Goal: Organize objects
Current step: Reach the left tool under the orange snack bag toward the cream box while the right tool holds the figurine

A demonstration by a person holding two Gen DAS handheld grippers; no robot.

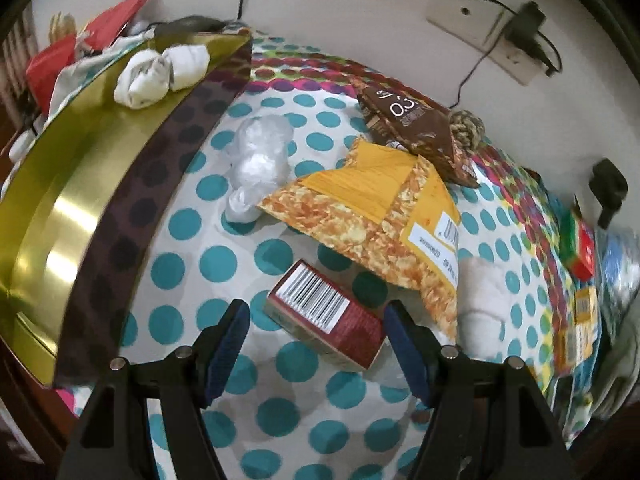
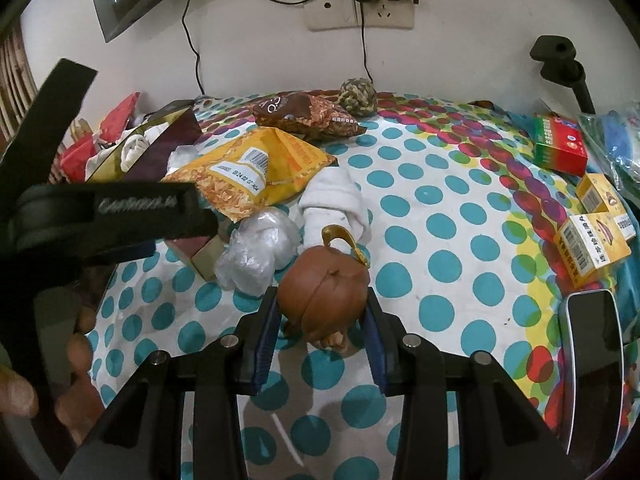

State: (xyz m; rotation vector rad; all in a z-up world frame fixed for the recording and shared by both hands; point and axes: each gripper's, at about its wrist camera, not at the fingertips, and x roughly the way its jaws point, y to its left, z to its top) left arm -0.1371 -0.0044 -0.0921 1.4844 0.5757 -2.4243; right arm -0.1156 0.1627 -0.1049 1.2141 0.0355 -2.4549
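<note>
Figurine [image 2: 323, 300] clamped in right hand-held gripper [image 2: 322, 338]; left hand-held gripper [image 1: 316, 350] agape.

Home, dotted tablecloth [image 2: 440, 208], wall socket [image 2: 360, 10], snack packets [image 2: 256, 168]

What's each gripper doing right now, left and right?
Left gripper: open, fingers either side of the red box, not gripping.
Right gripper: shut on the brown figurine.

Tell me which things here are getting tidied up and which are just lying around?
Getting tidied:
- dark red box, between the open left gripper fingers
- brown toy, held in the right gripper
- gold tray, with rolled socks in it

Lying around:
- yellow snack bag
- brown snack bag
- plastic wrap
- rope ball
- wall socket
</note>
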